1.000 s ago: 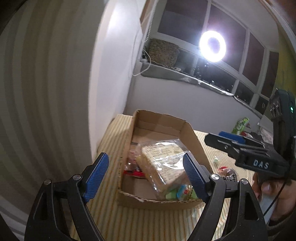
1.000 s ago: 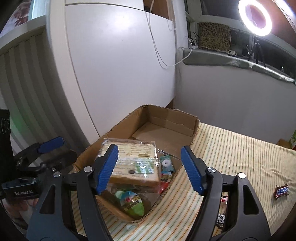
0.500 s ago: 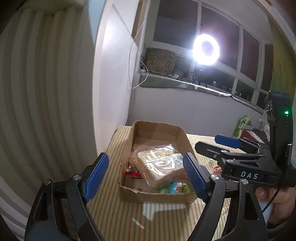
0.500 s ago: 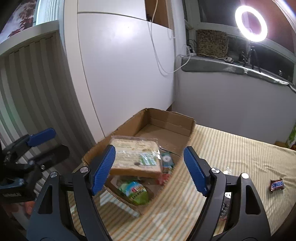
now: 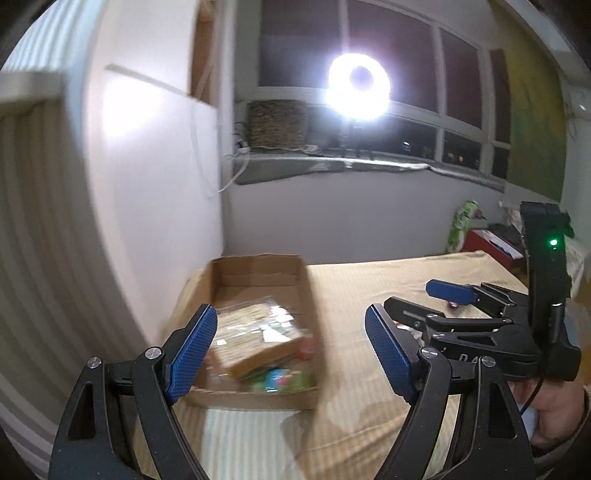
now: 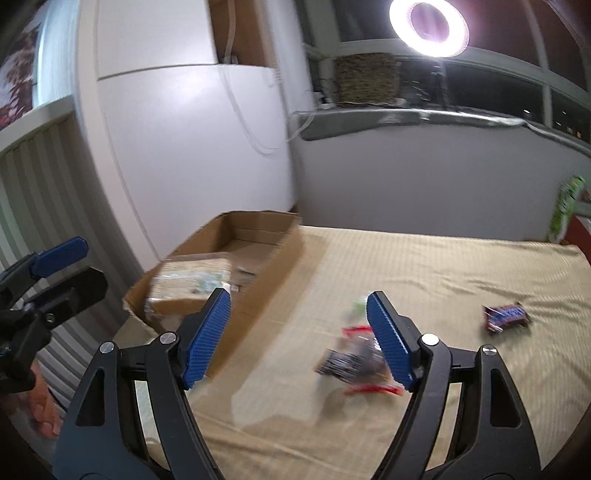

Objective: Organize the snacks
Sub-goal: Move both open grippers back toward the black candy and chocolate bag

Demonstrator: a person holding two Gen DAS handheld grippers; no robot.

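Left claw [image 5: 290,349]: mine, jaws standing wide, nothing between the blue pads, nothing touched. It hangs above the near end of the cardboard box [image 5: 258,397], clear of it.

Right claw [image 6: 299,334]: mine, jaws spread wide and empty, no pad in contact with anything. It hangs over the striped bedcover [image 6: 424,266], just to the right of the box. Also visible in the left view at the right edge [image 5: 410,301], gripped by my hand [image 5: 554,413].

Cardboard box: open-topped, at the left side of the bedcover, close to the white cabinet [image 6: 177,147].

Contents of box: a wrapped sandwich [image 5: 255,341] on top, tilted; small colourful packets [image 5: 280,380] under it at the near end. Blurred, labels unreadable.

Loose snacks on the bedcover: a red-and-dark wrapped packet [image 6: 354,365] lying just below and behind my right claw's right pad, not touching it; a chocolate bar [image 6: 504,317] further right, well apart.

Background: ring light [image 6: 428,26], lit, at the window.
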